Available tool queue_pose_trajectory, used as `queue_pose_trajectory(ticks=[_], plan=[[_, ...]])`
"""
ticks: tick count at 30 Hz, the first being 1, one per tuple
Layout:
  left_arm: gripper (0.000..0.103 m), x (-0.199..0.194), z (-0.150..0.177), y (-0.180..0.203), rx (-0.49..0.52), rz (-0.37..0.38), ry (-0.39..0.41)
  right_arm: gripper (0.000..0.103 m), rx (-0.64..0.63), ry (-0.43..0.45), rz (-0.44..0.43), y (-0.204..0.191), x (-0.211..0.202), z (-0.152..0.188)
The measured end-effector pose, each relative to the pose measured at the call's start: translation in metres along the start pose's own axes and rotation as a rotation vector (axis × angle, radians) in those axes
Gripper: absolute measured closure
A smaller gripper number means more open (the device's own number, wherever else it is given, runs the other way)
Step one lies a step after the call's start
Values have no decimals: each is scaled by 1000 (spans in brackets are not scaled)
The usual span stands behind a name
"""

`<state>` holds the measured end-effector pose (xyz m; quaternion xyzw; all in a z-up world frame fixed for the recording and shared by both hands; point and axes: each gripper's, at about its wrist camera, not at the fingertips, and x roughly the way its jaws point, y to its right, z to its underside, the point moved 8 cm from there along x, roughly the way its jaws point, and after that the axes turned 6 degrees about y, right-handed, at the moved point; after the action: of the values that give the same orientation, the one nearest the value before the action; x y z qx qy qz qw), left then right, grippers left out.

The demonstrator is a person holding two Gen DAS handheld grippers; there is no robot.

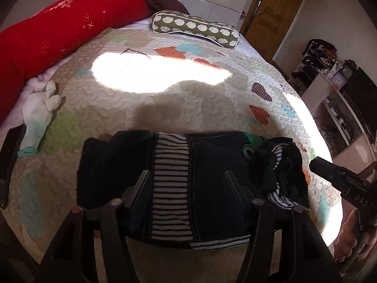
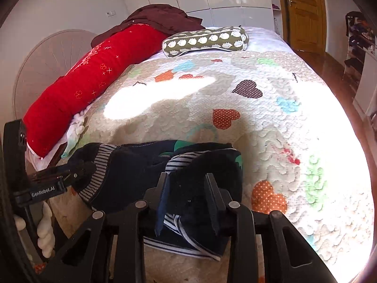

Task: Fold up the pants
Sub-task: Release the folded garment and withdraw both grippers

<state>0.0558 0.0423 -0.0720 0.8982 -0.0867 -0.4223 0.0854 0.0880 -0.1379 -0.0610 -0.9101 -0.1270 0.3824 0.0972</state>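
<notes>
Dark navy pants with striped lining panels lie folded across the near edge of the quilted bed; they also show in the right wrist view. My left gripper is open, its fingers spread over the pants' middle, either side of a striped panel. My right gripper is open too, fingers spread over the bunched right end of the pants. The right gripper's body shows at the right of the left wrist view. The left gripper's body shows at the left of the right wrist view.
The patchwork quilt covers the bed. A red bolster lies along the left side, a green patterned pillow at the far end. A white soft toy lies left. Shelves and a wooden door stand to the right.
</notes>
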Motion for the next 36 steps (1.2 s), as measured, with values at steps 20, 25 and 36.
queue_pose_trajectory(ticks=[20, 25, 36], plan=[[42, -57, 3, -32, 99, -216, 154, 66, -73, -76, 14, -32, 17, 1], [42, -55, 7, -53, 62, -235, 138, 60, -127, -92, -25, -61, 23, 1], [40, -46, 21, -104, -78, -248, 99, 50, -189, -224, -121, -124, 67, -6]])
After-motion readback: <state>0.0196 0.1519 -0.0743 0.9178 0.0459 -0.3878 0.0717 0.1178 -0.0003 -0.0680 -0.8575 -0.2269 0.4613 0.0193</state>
